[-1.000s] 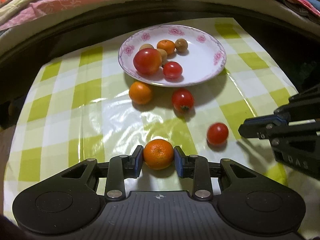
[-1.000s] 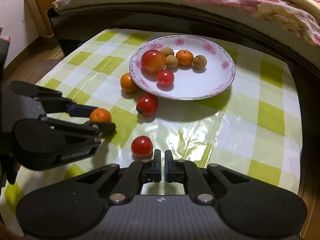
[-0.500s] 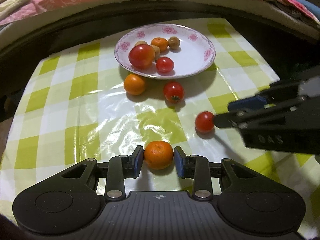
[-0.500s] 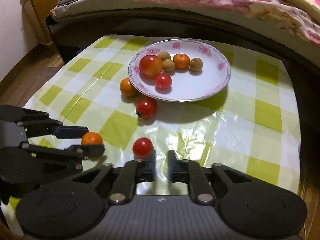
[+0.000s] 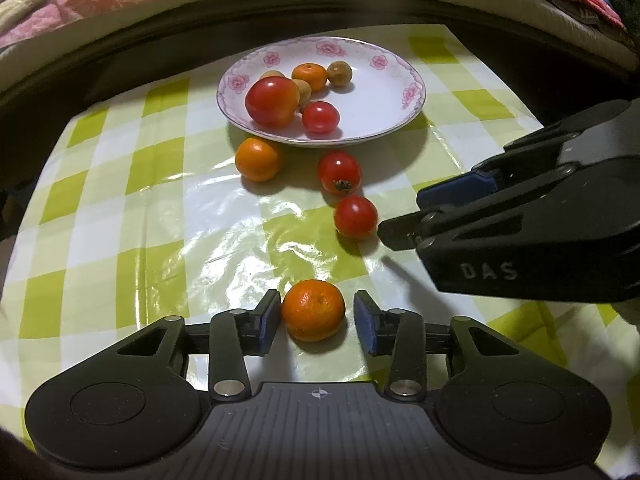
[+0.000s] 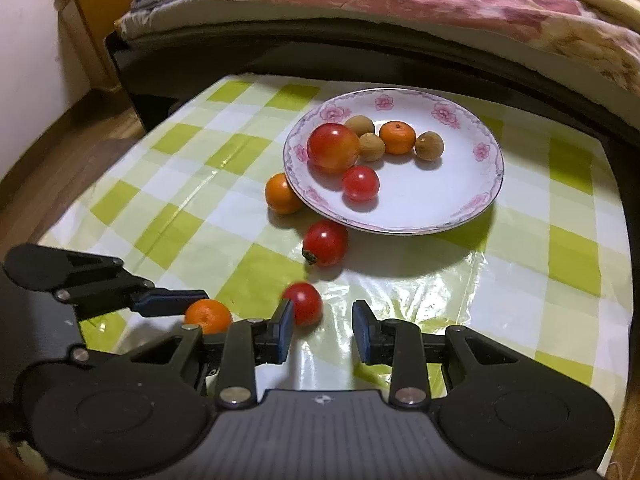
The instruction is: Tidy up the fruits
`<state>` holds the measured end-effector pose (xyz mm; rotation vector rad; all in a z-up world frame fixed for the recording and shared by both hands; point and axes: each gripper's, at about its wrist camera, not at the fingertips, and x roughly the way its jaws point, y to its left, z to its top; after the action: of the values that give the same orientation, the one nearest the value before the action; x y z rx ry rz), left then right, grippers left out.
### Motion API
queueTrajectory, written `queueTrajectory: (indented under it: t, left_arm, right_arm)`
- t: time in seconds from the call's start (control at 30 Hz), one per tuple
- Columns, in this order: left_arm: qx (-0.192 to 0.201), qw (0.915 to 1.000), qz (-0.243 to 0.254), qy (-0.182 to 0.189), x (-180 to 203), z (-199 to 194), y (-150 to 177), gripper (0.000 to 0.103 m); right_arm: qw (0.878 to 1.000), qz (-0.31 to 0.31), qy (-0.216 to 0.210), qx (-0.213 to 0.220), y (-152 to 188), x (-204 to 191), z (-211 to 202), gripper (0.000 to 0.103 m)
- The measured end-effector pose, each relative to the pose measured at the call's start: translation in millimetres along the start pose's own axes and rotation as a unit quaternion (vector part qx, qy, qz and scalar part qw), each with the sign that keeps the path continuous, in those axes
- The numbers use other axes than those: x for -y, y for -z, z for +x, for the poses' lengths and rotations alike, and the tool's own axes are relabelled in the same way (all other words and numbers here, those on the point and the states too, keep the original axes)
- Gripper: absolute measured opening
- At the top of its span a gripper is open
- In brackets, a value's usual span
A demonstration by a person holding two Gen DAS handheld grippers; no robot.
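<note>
Floral plate [image 6: 486, 184] on a green-checked tablecloth [image 5: 120, 216], taken as the landmark; it carries a large tomato [image 6: 333, 147], a small tomato [image 6: 360, 183], a mandarin and three brown fruits. Just off its near rim lie an orange [image 5: 257, 159] and a stemmed tomato [image 5: 339, 171]. Farther from the plate, the left gripper [image 5: 316, 318] is opening, its pads apart on either side of a mandarin [image 5: 313, 309] resting on the cloth. The right gripper [image 6: 322, 330] is likewise opening; a cherry tomato [image 6: 306, 303] sits at its left fingertip, unclamped.
</note>
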<state>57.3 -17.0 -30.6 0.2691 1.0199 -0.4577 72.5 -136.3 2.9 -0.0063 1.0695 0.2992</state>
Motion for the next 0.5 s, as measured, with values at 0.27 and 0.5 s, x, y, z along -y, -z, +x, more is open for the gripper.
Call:
queueTrajectory:
  t: [0.27, 0.5]
  left_arm:
    - [-0.002, 1.0, 0.003, 0.003, -0.3, -1.5, 1.0, 0.053]
    - [0.002, 1.0, 0.003, 0.002, -0.9, -0.4, 1.0, 0.056]
  right_arm:
    - [1.0, 0.018, -0.01, 0.012, -4.7, 4.2, -3.2, 0.035]
    - [1.0, 0.007, -0.007, 0.015, -11.7, -7.1, 6.1, 0.035]
